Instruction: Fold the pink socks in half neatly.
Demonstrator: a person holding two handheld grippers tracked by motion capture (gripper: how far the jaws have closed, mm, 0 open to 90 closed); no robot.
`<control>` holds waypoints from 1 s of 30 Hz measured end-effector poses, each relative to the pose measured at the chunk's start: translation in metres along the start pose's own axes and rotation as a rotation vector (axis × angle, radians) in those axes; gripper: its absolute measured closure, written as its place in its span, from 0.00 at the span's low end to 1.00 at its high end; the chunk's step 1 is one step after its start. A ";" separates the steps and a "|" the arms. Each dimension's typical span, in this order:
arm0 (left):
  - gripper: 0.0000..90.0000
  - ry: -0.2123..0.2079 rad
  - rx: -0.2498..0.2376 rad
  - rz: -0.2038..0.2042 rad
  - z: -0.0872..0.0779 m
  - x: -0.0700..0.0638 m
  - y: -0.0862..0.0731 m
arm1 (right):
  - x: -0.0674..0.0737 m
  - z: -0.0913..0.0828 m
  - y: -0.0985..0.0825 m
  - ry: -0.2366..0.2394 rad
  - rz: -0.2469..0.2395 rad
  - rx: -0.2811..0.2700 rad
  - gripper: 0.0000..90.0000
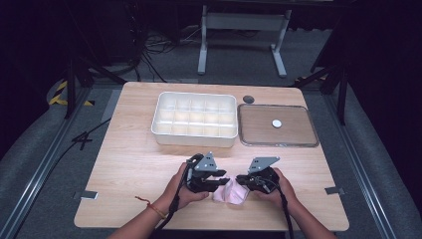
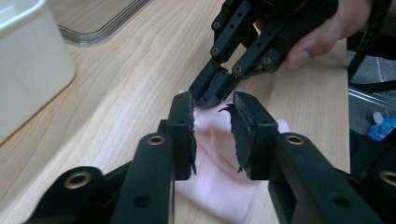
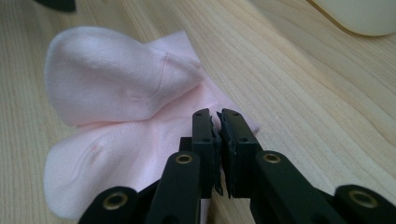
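Between the hands lies a crumpled pale pink sock (image 3: pixel 116 121), right jaws pinching its edge, left jaws parted over it.

— What do we have underneath?
— A light wooden table (image 1: pixel 134 164). At twelve o'clock we see a white compartment box (image 1: pixel 194 121); at two, a shallow tray (image 1: pixel 277 125) beside it.
— And nearer us?
— At six o'clock, pink socks (image 1: pixel 230 191) lie on the wood.
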State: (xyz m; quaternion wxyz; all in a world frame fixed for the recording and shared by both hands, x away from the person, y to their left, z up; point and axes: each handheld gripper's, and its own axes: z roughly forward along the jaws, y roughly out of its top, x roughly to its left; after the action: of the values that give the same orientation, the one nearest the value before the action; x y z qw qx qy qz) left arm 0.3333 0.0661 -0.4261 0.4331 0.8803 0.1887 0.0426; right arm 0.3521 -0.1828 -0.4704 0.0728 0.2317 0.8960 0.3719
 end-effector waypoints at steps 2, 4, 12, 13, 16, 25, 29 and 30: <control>0.82 -0.009 0.028 0.019 -0.002 -0.002 -0.007 | 0.000 0.000 0.000 0.000 0.001 0.000 0.94; 0.86 -0.014 0.065 0.037 0.000 -0.004 -0.015 | 0.000 0.000 0.000 -0.001 -0.002 0.001 0.94; 0.88 -0.041 0.127 0.068 0.022 -0.012 -0.022 | 0.000 0.000 0.000 -0.001 0.001 0.001 0.94; 0.88 -0.044 0.125 0.068 0.024 -0.013 -0.021 | 0.000 0.000 0.000 -0.002 0.000 0.002 0.94; 0.85 -0.045 0.123 0.070 0.031 -0.014 -0.020 | 0.000 0.000 0.000 0.001 0.003 0.001 0.94; 0.82 -0.045 0.138 0.077 0.044 -0.018 -0.023 | 0.001 -0.002 0.001 -0.009 0.005 0.003 0.91; 0.82 -0.043 0.137 0.076 0.045 -0.017 -0.024 | 0.004 -0.009 0.007 -0.020 -0.014 -0.041 0.91; 0.82 -0.042 0.137 0.076 0.045 -0.018 -0.024 | 0.006 -0.012 0.010 -0.023 -0.017 -0.055 0.91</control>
State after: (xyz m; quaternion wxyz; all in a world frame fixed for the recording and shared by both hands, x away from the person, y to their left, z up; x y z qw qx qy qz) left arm 0.3207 0.0392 -0.4710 0.3739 0.9151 0.1484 0.0278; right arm 0.3472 -0.1816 -0.4545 0.0925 0.2263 0.8864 0.3931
